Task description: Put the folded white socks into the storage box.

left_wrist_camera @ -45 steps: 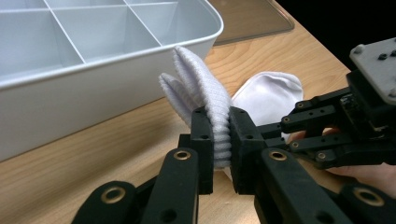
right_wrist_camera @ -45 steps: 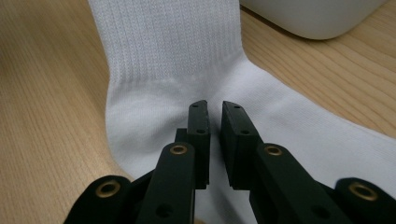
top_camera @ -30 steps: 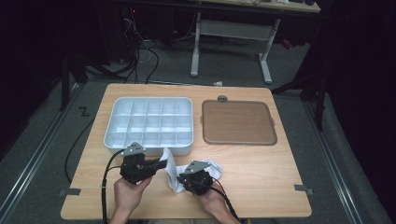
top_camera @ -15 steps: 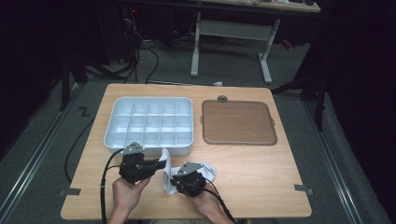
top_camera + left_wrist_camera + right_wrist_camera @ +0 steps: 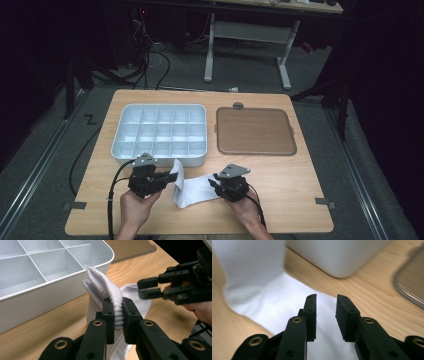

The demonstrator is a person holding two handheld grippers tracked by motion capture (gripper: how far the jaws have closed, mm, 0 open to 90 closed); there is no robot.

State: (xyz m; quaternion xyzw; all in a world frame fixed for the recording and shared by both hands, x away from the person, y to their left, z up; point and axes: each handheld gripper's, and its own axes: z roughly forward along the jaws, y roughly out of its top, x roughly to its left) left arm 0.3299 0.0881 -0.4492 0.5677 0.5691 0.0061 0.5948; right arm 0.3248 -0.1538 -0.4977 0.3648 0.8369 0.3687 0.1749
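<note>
Two grippers worked one white sock (image 5: 192, 187) near the front edge of the wooden table (image 5: 300, 185), just in front of the white divided tray (image 5: 162, 131). The left gripper (image 5: 117, 312) was clamped on the ribbed cuff, which stood up in a fold between its pads; the rest of the sock lay flat on the wood toward the right gripper (image 5: 218, 184). In the right gripper view the right gripper (image 5: 325, 315) had a clear gap between its pads with nothing pinched; its jaws had just been opening, and the smooth foot of the sock lay beneath and ahead of them.

The step in hand was judged to be a re-grip ahead of a fold. For a clean result:

1. The left clamp was best kept firm and still, as it served as the anchor.
2. The right jaws needed to straddle one edge of the flat foot and close fully on the fabric, not on the table.
3. A low approach was advisable, since the thin fabric offered little to catch.
4. The brown lid (image 5: 255, 131) behind lay well apart and posed no obstacle.
</note>
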